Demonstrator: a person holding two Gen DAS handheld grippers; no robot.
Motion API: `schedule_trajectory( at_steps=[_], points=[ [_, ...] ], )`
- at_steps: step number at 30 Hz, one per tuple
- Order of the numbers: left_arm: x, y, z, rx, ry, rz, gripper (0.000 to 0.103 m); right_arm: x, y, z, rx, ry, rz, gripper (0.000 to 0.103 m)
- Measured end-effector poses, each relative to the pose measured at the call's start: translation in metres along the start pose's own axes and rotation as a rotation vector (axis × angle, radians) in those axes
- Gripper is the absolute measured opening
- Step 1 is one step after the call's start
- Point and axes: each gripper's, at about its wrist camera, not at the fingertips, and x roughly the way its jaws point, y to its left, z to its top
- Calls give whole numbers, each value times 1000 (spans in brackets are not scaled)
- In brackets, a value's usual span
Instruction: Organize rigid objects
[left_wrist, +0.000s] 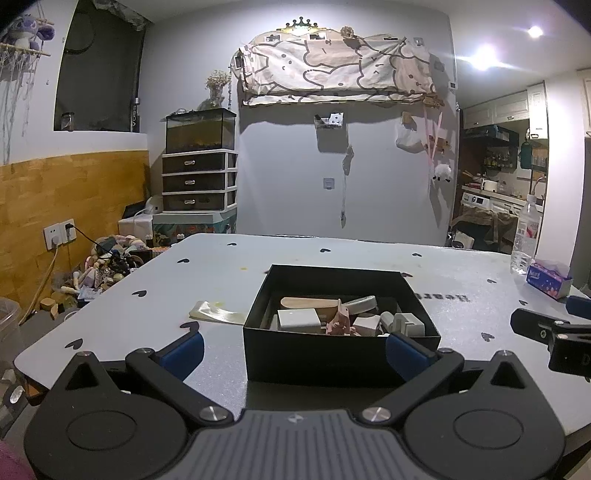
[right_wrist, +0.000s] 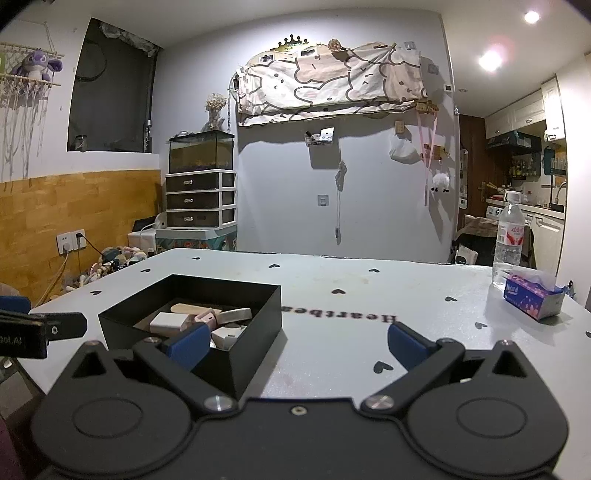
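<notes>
A black open box (left_wrist: 341, 354) sits on the white table (left_wrist: 221, 273), filled with small rigid items: a white charger block (left_wrist: 298, 319), a wooden spatula (left_wrist: 308, 303), a pink piece (left_wrist: 341, 321) and grey plugs (left_wrist: 404, 323). My left gripper (left_wrist: 293, 352) is open, its blue pads straddling the box's near wall with nothing held. In the right wrist view the same box (right_wrist: 255, 332) lies to the left. My right gripper (right_wrist: 295, 343) is open over bare table beside the box's right wall, its left pad in front of the box's near corner.
A clear flat wrapper (left_wrist: 218, 313) lies left of the box. A water bottle (right_wrist: 509, 243) and a blue tissue pack (right_wrist: 533, 297) stand at the table's far right corner. Drawers with a fish tank (left_wrist: 199, 131) and floor clutter lie beyond the left edge.
</notes>
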Motion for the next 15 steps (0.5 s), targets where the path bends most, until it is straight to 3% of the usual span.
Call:
schedule_trajectory(
  at_steps=[15],
  points=[
    [-1,4,-2,0,-3,4,103,-4,-2,-1,-1,-6,-4,103]
  ],
)
